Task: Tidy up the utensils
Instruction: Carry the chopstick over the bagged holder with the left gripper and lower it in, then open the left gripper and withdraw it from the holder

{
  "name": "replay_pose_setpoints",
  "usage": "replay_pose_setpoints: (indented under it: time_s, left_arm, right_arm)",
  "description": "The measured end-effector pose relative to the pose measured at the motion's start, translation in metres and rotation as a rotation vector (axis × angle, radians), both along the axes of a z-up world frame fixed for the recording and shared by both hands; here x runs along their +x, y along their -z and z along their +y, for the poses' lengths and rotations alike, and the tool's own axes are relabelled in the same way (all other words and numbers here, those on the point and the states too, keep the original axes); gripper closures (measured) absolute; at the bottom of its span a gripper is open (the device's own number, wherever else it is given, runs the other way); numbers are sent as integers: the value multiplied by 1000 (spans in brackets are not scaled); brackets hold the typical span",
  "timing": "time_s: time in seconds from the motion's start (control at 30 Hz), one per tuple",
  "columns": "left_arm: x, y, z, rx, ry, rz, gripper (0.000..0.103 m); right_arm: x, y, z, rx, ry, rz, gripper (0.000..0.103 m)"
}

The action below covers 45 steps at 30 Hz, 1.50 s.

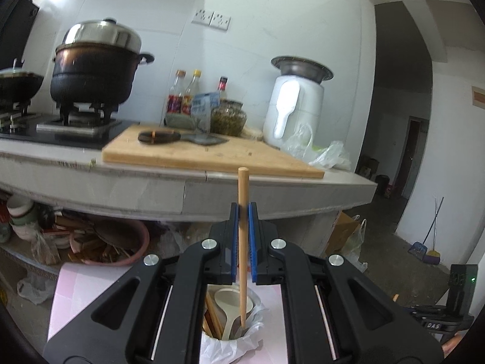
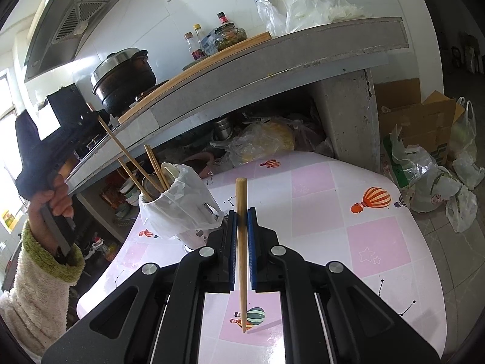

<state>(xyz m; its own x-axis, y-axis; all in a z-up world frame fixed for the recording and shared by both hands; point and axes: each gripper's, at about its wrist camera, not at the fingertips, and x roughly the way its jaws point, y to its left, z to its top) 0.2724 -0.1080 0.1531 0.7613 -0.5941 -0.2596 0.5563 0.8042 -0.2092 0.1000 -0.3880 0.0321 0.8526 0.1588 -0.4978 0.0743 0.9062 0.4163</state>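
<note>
- Chopsticks filled both grippers; the left gripper (image 1: pixel 242 212) had its fingers clamped on one chopstick (image 1: pixel 242 242), its tip down inside the bag-lined utensil holder (image 1: pixel 230 333) beside a white spoon (image 1: pixel 232 303)
- the right gripper (image 2: pixel 242 217) pinched another chopstick (image 2: pixel 241 257), tip just above the pink worktop (image 2: pixel 333 212), near the holder

A lived-in home kitchen. A concrete worktop (image 1: pixel 272 182) carries a gas hob (image 1: pixel 60 130) with a lidded black stockpot (image 1: pixel 94 72), a wooden chopping board (image 1: pixel 197 151), sauce bottles (image 1: pixel 182 94) and a white electric cooker (image 1: pixel 291 106). A range hood (image 2: pixel 75 21) hangs above the hob. Bowls (image 1: pixel 21 218) and plastic bags (image 2: pixel 430 176) are stored on and near the floor.
</note>
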Motion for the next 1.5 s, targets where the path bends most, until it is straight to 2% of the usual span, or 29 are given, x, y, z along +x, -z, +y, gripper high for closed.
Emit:
replay_pose_setpoints:
  time_s: [0.37, 0.63, 0.93, 1.0, 1.07, 1.13, 1.17, 1.3, 1.37, 1.5]
  left_arm:
    - [5, 56, 3, 19, -12, 114, 98]
    - [-2, 90, 1, 97, -12, 183, 98]
    - [-7, 91, 16, 94, -53, 195, 97]
    - [-10, 89, 21, 82, -57, 200, 91]
    - [-16, 86, 30, 64, -71, 200, 77]
    - [-24, 83, 39, 34, -68, 203, 74]
    - [-29, 81, 45, 19, -71, 206, 67]
    - [-53, 78, 68, -7, -87, 194, 52]
    - [-66, 80, 78, 2, -96, 189, 40]
    - [-92, 96, 95, 55, -98, 207, 27]
  right_arm:
    - [1, 0, 1, -3, -1, 1, 96]
    - [2, -3, 5, -18, -8, 0, 96]
    - [4, -28, 15, -53, -32, -35, 96]
    - [9, -42, 19, -66, -48, -58, 96]
    - [17, -63, 25, -88, -67, -95, 96]
    - [25, -85, 31, -109, -89, -140, 96]
    - [31, -98, 35, -119, -101, -166, 96]
    - [56, -142, 48, -135, -133, -260, 96]
    - [75, -162, 57, -123, -164, -301, 96]
    - [114, -177, 83, -129, -206, -327, 96]
